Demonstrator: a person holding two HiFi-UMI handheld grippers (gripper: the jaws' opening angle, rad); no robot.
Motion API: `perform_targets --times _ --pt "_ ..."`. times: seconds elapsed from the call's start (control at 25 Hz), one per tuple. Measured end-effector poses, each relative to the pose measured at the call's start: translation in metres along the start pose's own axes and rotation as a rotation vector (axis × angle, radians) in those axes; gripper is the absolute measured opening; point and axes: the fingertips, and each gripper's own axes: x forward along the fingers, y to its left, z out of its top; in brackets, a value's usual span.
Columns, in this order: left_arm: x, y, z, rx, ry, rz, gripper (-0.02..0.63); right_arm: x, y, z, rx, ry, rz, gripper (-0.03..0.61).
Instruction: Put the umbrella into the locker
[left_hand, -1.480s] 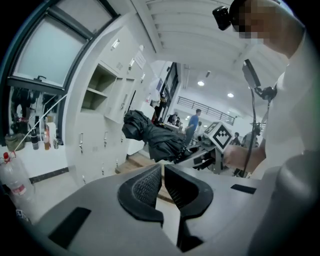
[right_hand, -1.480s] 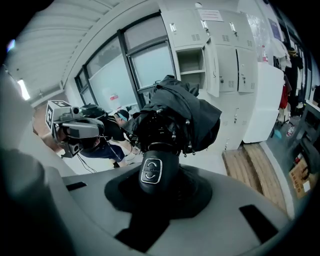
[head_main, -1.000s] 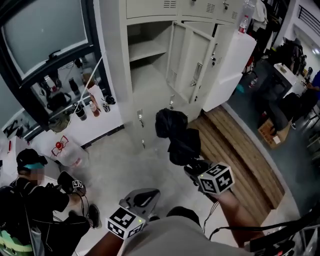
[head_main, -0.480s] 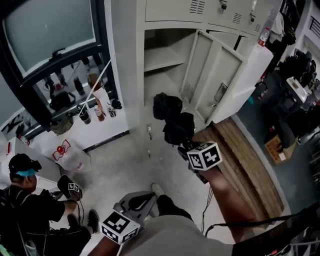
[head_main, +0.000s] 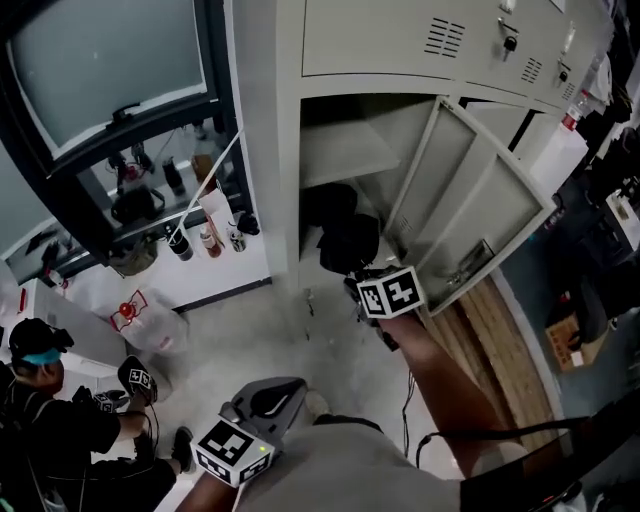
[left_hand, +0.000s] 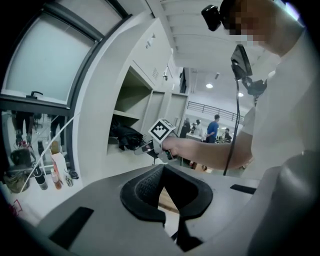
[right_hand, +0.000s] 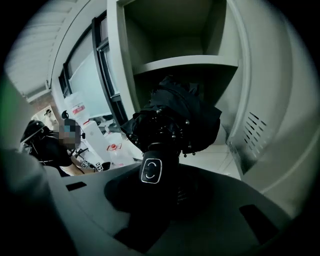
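Now right tool, clamped on the umbrella, has reached the locker; left tool closed, empty.

The umbrella is a black folding one, collapsed into a loose, rumpled bundle. Its stubby handle has a white-outlined button and sits clamped in the right claw. The canopy end pokes into the mouth of the open locker, just under the shelf. The locker's pale grey metal, with its door swung wide to the right.
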Motion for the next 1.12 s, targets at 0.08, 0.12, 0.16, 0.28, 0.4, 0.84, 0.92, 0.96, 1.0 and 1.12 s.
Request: perform_targets --times 0.08,0.12,0.16,0.28,0.4,0.84,0.92,0.96,1.0,1.12 --pt "0.012 0.010 0.005 -0.009 0.000 0.015 0.011 0.016 -0.012 0.015 -0.001 0.004 0.011 0.106" --pt "0.018 0.015 0.007 -0.010 -0.001 0.026 0.011 0.024 -0.017 0.022 -0.002 0.007 0.015 0.106" --pt "0.022 0.021 0.009 -0.011 -0.002 0.038 0.011 0.032 -0.023 0.029 -0.004 0.008 0.019 0.106" --pt "0.033 0.038 0.016 -0.011 -0.008 0.075 0.011 0.055 -0.038 0.048 -0.010 0.013 0.021 0.106" --pt "0.041 0.052 0.022 -0.019 -0.014 0.118 0.011 0.075 -0.053 0.062 -0.012 0.023 0.022 0.106" --pt "0.044 0.088 0.032 -0.067 -0.057 0.219 0.011 0.128 -0.071 0.103 -0.008 0.052 0.050 0.106" --pt "0.044 0.091 0.032 -0.070 -0.061 0.230 0.011 0.136 -0.073 0.104 0.005 0.059 0.050 0.106" --pt "0.044 0.093 0.032 -0.072 -0.063 0.236 0.011 0.140 -0.075 0.104 0.014 0.062 0.048 0.106" --pt "0.043 0.095 0.032 -0.076 -0.065 0.243 0.011 0.143 -0.076 0.104 0.020 0.066 0.046 0.108" --pt "0.037 0.100 0.030 -0.092 -0.069 0.263 0.011 0.150 -0.077 0.103 0.025 0.075 0.037 0.114"
